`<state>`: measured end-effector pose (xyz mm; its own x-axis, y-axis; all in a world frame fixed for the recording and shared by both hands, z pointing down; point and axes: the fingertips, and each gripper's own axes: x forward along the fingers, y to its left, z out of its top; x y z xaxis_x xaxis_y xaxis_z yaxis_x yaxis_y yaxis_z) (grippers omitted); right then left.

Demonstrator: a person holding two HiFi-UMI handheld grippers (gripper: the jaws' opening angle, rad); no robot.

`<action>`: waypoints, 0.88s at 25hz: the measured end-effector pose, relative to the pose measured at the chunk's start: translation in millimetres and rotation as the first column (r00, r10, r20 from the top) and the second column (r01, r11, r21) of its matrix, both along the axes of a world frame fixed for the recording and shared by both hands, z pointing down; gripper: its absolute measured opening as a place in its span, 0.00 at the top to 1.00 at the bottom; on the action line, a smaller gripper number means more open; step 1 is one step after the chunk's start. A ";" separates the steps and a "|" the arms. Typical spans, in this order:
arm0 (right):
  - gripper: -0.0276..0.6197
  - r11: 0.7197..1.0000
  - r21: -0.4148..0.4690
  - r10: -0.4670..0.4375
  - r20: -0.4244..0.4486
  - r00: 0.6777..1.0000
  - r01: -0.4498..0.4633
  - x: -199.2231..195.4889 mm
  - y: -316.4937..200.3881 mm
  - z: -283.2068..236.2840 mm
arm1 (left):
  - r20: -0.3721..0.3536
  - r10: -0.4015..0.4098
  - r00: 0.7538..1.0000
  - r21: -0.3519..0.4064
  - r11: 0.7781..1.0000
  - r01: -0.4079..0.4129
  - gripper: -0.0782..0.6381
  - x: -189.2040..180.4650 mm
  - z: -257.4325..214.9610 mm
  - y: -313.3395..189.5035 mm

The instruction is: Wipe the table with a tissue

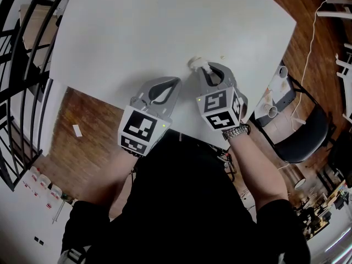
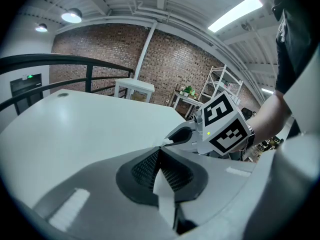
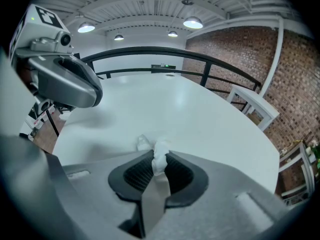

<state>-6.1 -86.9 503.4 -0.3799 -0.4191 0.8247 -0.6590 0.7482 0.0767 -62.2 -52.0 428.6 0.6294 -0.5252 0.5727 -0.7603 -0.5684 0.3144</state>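
Observation:
A crumpled white tissue (image 1: 196, 63) is pinched in my right gripper (image 1: 204, 66), which is shut on it near the near edge of the white table (image 1: 165, 26). In the right gripper view the tissue (image 3: 160, 151) bulges out of the closed jaws of the right gripper (image 3: 159, 160), just over the tabletop (image 3: 200, 114). My left gripper (image 1: 175, 82) hovers beside it to the left, over the table edge, shut with nothing between its jaws. The left gripper view shows the left gripper (image 2: 159, 152) closed, with the tissue (image 2: 165, 142) at the right gripper's tip just beyond.
A black railing (image 1: 22, 65) runs along the table's left side. A black chair (image 1: 308, 136) and a side surface with cups (image 1: 272, 111) stand to the right. A tiny crumb (image 1: 223, 57) lies on the table past the tissue. The floor (image 1: 82, 125) is wood.

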 end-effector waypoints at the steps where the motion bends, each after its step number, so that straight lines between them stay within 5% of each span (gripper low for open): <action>1: 0.89 1.000 0.006 0.005 0.000 1.000 -0.005 0.2 -2.1 -1.2 | 0.000 0.000 1.000 0.000 1.000 0.000 0.87 -1.1 0.1 -0.8; 22: 0.89 0.999 0.017 0.047 -0.018 0.999 -0.046 1.7 -36.3 2.6 | 0.000 -0.007 1.000 -0.018 1.000 0.007 0.87 -10.8 5.5 -15.4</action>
